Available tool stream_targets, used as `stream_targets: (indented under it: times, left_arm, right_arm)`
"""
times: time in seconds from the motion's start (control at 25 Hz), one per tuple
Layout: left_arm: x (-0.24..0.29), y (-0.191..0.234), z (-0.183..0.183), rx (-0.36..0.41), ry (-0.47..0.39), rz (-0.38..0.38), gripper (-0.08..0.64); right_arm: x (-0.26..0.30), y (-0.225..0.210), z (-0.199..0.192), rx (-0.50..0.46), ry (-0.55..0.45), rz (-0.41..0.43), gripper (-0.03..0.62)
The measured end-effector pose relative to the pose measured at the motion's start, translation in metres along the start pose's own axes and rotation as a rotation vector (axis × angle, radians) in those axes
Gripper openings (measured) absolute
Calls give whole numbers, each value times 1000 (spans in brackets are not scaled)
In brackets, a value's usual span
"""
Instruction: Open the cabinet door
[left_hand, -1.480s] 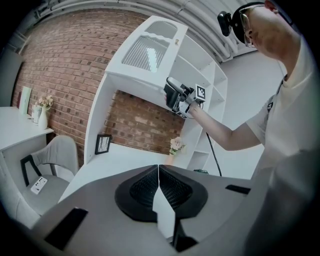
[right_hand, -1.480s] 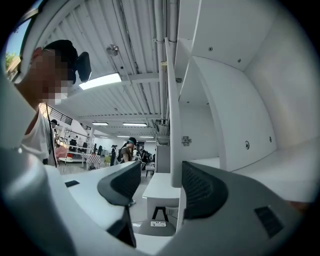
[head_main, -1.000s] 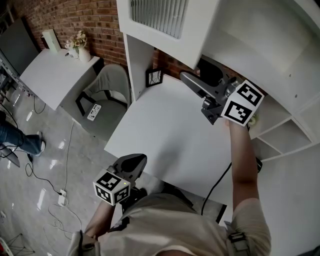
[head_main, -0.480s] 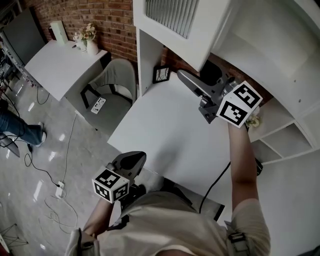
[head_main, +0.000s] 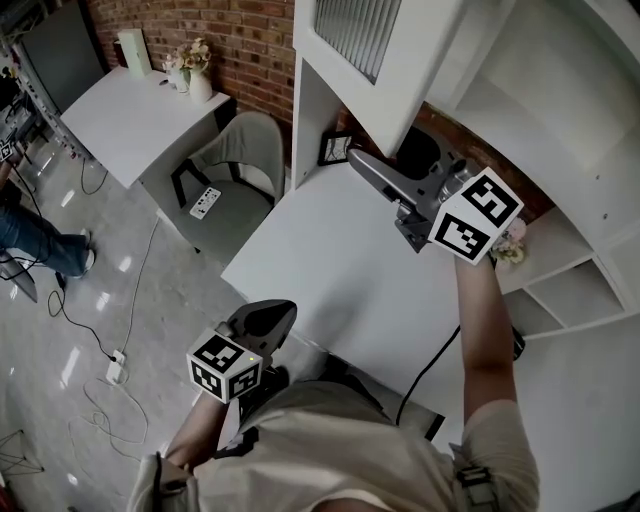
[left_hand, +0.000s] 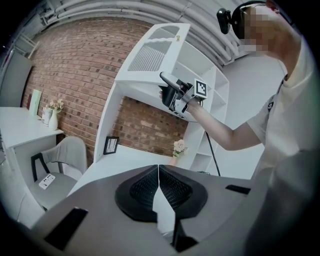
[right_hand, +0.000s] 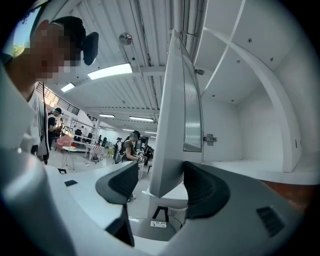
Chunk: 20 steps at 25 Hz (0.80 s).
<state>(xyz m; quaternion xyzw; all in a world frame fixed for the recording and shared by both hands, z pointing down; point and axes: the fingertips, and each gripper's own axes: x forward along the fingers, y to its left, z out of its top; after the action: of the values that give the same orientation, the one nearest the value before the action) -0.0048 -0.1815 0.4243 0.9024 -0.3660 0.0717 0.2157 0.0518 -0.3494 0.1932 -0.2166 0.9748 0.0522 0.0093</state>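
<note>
The white cabinet door (head_main: 370, 60) with its slatted panel hangs ajar above the desk, also in the left gripper view (left_hand: 150, 57). My right gripper (head_main: 362, 160) is raised to the door's lower edge. In the right gripper view the door's edge (right_hand: 172, 125) stands between the jaws of the right gripper (right_hand: 160, 172). The right pad (right_hand: 202, 190) lies against it and a small gap shows at the left pad (right_hand: 122, 182). My left gripper (head_main: 275, 312) hangs low by my body, shut and empty (left_hand: 159, 170).
A white desk (head_main: 330, 260) lies under the cabinet, with a picture frame (head_main: 335, 148) and flowers (head_main: 510, 245) at its back. Open shelves (head_main: 570, 290) stand at right. A grey chair (head_main: 235, 165) and a side table (head_main: 130, 110) are at left. A cable (head_main: 430, 370) hangs off the desk.
The right gripper has drifted a little left and outward with the door's edge, and the door stands slightly further out. The left gripper has stayed put.
</note>
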Motion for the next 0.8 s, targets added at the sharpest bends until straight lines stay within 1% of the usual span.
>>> stream_targets:
  times: [0.12,0.16,0.28,0.48,0.52,0.56,0.8]
  left_arm:
    - [-8,6,-3,-8,3,21,20]
    - [-10,8,-4,-12,5,29,20]
    - [-14,10,-8,-20,10,37,20]
    - [-12,6,-5,-11,-2,26,20]
    - [-13,6,-4,-9,-6,26,20]
    - [-14,7,-4,-9,-10,30,20]
    - [-29,18,-10,-27,-11,70,20]
  right_arm:
    - [4,-1,-2,-73,18,-26,285]
    - [5,0,-2,-80,23,-29,285]
    - [9,6,-1,-75,30,-13,285]
    - [18,22,-2,-113,33,50,285]
    - [20,24,-2,-124,31,56,275]
    - [23,26,-2,-131,30,61,259]
    - [31,35,-2,-132,19,73,270]
